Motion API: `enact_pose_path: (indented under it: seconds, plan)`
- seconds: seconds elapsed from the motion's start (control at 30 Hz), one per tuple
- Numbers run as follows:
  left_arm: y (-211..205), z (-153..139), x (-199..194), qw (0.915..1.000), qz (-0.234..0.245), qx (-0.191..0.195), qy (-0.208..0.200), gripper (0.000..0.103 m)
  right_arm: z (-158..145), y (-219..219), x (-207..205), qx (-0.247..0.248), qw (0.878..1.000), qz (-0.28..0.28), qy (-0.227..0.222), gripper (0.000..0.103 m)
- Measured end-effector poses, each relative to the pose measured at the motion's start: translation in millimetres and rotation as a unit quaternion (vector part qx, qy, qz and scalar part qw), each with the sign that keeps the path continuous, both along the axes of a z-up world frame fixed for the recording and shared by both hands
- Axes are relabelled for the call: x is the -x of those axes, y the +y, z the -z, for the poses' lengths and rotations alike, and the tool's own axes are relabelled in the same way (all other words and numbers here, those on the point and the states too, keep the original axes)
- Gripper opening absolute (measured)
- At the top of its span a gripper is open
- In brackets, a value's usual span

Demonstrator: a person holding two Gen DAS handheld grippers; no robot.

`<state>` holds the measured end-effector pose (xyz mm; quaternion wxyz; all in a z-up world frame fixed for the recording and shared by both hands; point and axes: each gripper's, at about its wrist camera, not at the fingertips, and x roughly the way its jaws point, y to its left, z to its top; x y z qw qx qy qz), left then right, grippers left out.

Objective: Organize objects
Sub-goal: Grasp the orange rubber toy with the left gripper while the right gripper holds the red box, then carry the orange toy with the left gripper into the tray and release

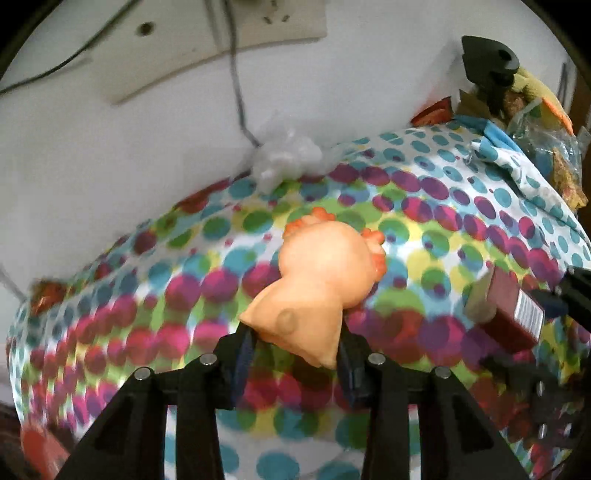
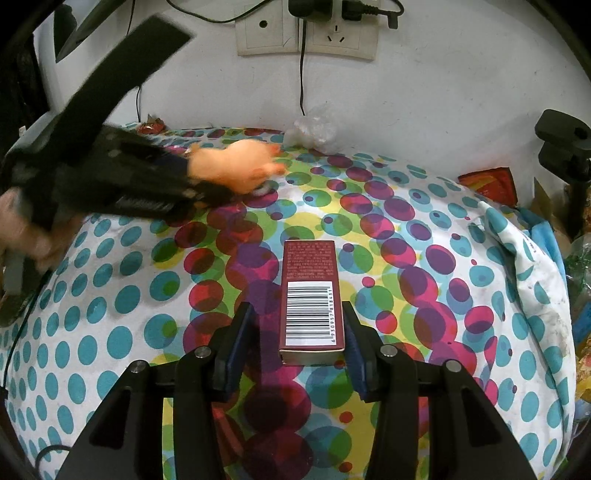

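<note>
My left gripper (image 1: pixel 295 347) is shut on an orange rubber chicken toy (image 1: pixel 325 273) by its tail end and holds it above the dotted tablecloth (image 1: pixel 147 295). The toy (image 2: pixel 240 162) and left gripper (image 2: pixel 192 184) also show at the far left of the right wrist view. A dark red box (image 2: pixel 312 295) with a barcode lies between the fingers of my right gripper (image 2: pixel 297 336). The right finger touches it, the left stands apart with a gap. The box (image 1: pixel 513 310) shows at the right in the left wrist view.
A crumpled clear plastic wrap (image 2: pixel 314 129) lies at the back by the white wall, under wall sockets (image 2: pixel 306 33) with cables. Red snack wrappers (image 2: pixel 491 182), a black clamp (image 2: pixel 565 147) and bagged clutter (image 1: pixel 546 147) sit at the right edge.
</note>
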<state>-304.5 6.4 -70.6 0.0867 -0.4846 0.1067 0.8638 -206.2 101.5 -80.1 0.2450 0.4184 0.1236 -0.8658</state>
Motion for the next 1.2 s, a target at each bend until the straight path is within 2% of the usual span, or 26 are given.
enact_pose_path:
  seconds: [0.07,0.13,0.27,0.4,0.77,0.97,1.2]
  plan:
    - [-3.8,-2.1,-14.3,0.9996,-0.024,0.009,0.011,0.04,-1.0,0.2,0.3,0.0,1.0,0.0,0.0,0.044]
    - [-7.3,-1.9,-22.6,0.9987,-0.049,-0.006,0.008,0.04,-2.0,0.3,1.0,0.0,1.0,0.0,0.0,0.044]
    - [-4.7,2.8,-40.6,0.9941,-0.108,-0.005,0.011,0.04,-1.8,0.3,1.2,-0.001,1.0,0.0,0.0,0.044]
    - [2.3,3.0,-58.4,0.9914,-0.129,0.002,0.021,0.04,-0.7,0.3,0.6,-0.003,1.0,0.001,0.001,0.043]
    - [17.8,1.2,-93.1,0.9884,-0.147,-0.003,0.04,0.04,0.3,0.2,0.1,-0.005,1.0,0.003,0.003,0.044]
    - [33.5,-6.9,-116.5,0.9896,-0.133,0.006,0.054,0.04,0.5,0.0,1.1,-0.007,1.0,0.002,0.004,0.044]
    - [44.3,-18.5,-143.6,0.9889,-0.132,-0.004,0.068,0.04,0.2,-1.0,0.4,-0.008,1.0,0.002,0.005,0.044]
